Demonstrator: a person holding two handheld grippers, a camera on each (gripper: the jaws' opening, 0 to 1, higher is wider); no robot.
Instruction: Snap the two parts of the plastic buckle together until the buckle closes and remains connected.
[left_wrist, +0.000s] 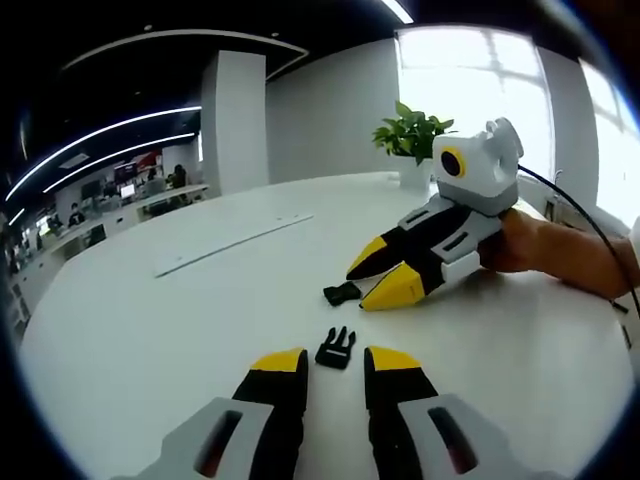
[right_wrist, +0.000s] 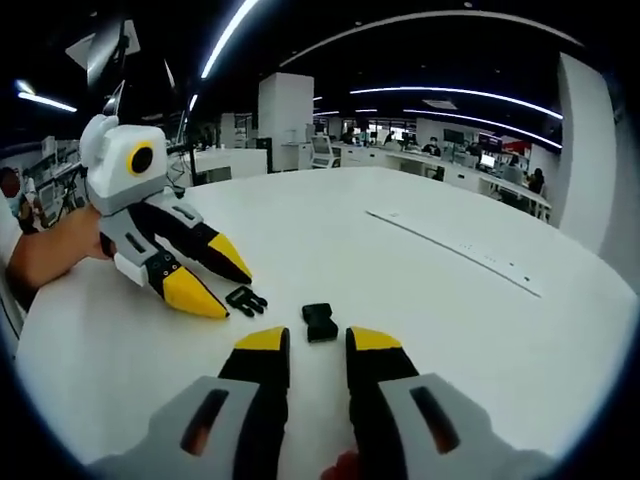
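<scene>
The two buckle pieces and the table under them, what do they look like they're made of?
Pronged buckle half and socket half: black, dull moulded plastic by the look, with thin prongs and crisp edges. Table: smooth white top with a soft sheen, likely laminate or painted board; the pictures leave that open.

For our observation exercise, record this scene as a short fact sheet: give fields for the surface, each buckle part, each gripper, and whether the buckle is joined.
Surface: round white table
Pronged part: black plastic pronged buckle half, lying just ahead of the left gripper
Socket part: black plastic socket buckle half, lying just ahead of the right gripper
Left gripper: open, holding nothing
Right gripper: open, holding nothing
Buckle state: two halves apart, not snapped together
Background: green potted plant at the table's far edge
</scene>
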